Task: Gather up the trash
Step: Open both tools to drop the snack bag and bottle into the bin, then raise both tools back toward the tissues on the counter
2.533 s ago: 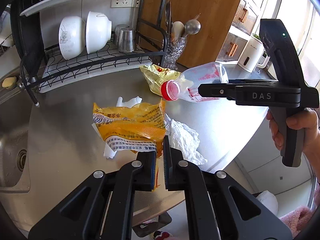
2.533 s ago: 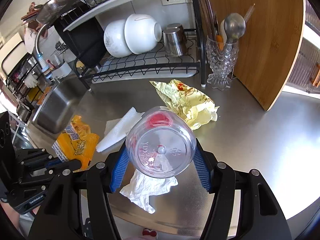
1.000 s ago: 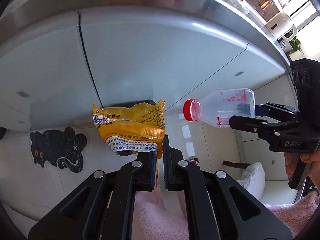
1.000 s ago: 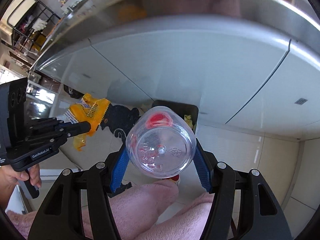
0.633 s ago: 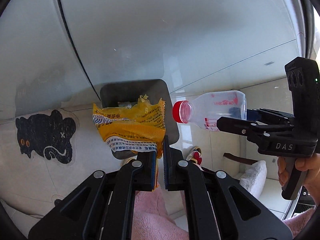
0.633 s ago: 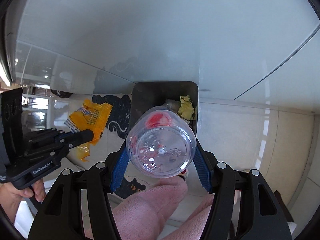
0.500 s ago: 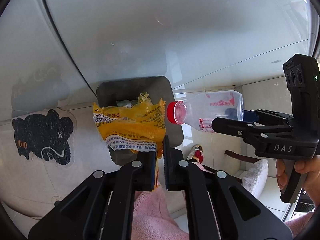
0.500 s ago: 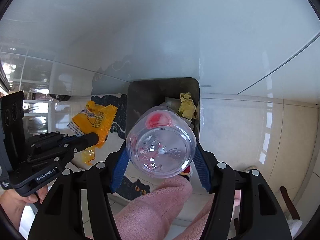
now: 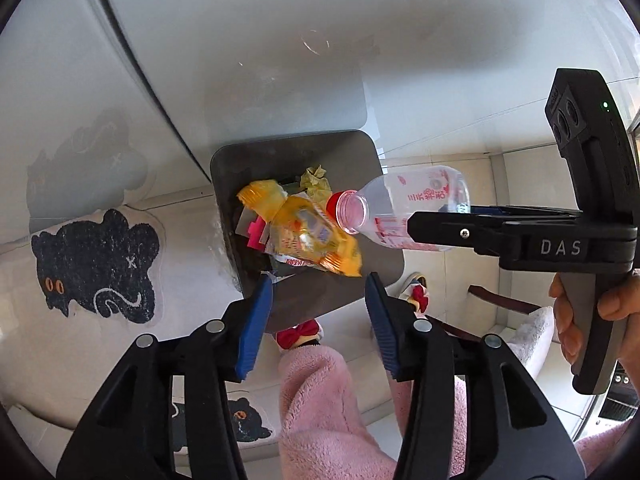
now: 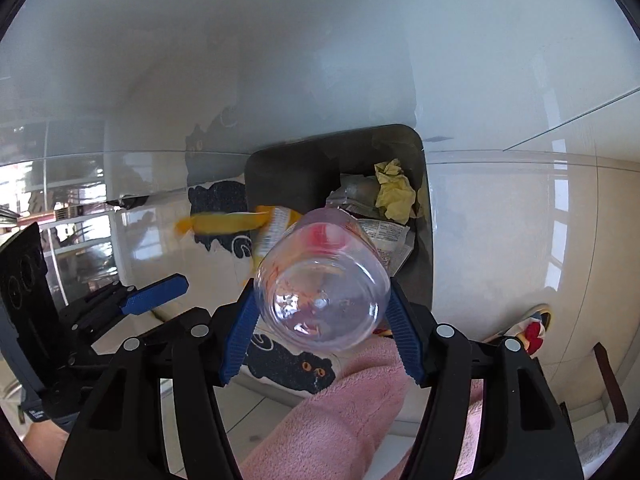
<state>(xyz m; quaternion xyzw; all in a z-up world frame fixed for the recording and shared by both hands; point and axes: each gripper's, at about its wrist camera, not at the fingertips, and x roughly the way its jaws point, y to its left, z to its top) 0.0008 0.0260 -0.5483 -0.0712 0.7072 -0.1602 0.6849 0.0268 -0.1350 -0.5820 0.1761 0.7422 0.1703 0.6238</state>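
Note:
A dark grey trash bin (image 9: 376,208) stands on the floor below me; it also shows in the right wrist view (image 10: 288,168). My left gripper (image 9: 318,292) is open and empty above it. The yellow snack wrapper (image 9: 304,236) is free of the jaws and falling over the bin, blurred in the right wrist view (image 10: 224,222). My right gripper (image 10: 322,306) is shut on a clear plastic bottle (image 10: 322,276) with red print (image 9: 412,208), held mouth-down over the bin. Crumpled yellow paper (image 10: 394,192) and other wrappers lie inside the bin.
White glossy cabinet doors (image 9: 280,40) rise behind the bin. A black cat-shaped floor mat (image 9: 92,264) lies left of the bin. My pink-clad legs (image 9: 328,408) and red-bowed slippers (image 9: 300,330) are below. A dark chair (image 10: 608,380) stands at right.
My left gripper has opened and let go of the yellow wrapper, which drops toward the bin. The right gripper has tilted the bottle closer over the bin.

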